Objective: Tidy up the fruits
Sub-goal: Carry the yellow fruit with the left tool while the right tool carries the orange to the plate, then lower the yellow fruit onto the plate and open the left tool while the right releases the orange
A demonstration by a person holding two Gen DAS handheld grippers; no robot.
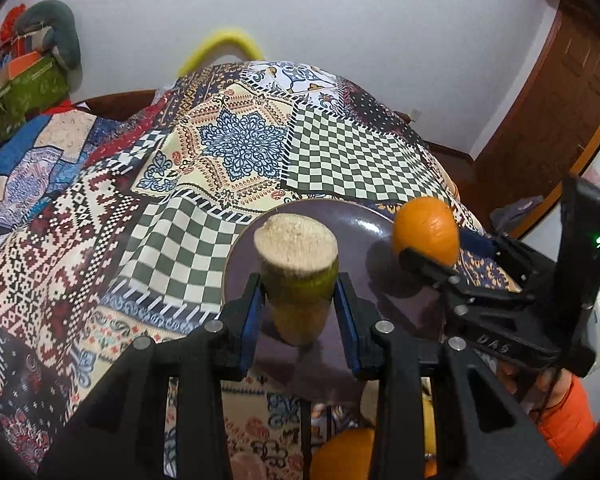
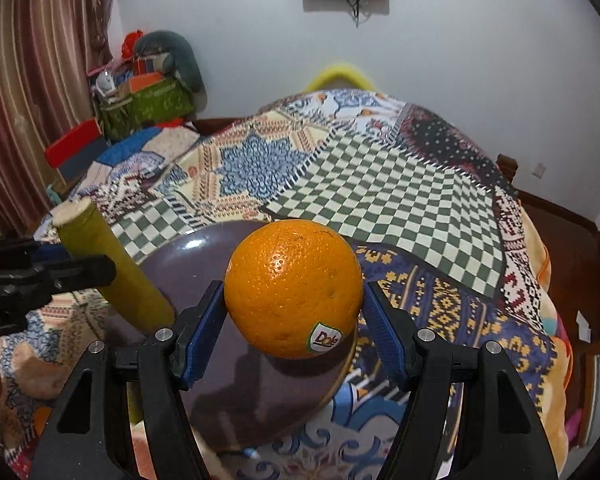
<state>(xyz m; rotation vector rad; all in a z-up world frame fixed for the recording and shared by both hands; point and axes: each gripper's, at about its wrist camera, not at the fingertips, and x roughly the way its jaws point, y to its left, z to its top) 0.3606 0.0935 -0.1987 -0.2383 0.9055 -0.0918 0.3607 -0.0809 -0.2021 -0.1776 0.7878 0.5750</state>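
A round orange fruit with a small sticker (image 2: 293,288) is pinched in the right claw (image 2: 294,322), and a thick yellow-green cane stick with a pale cut end (image 1: 298,276) is pinched in the left claw (image 1: 299,312). Both are held just above a round dark purple plate (image 1: 364,280) that is set on a bed with a patchwork cover (image 1: 220,152). The putting-down step seems to be in hand, so next each piece should be lowered onto the plate, side by side, and only then should the claws be spread.

Patchwork-covered bed (image 2: 400,184), purple plate (image 2: 204,256)
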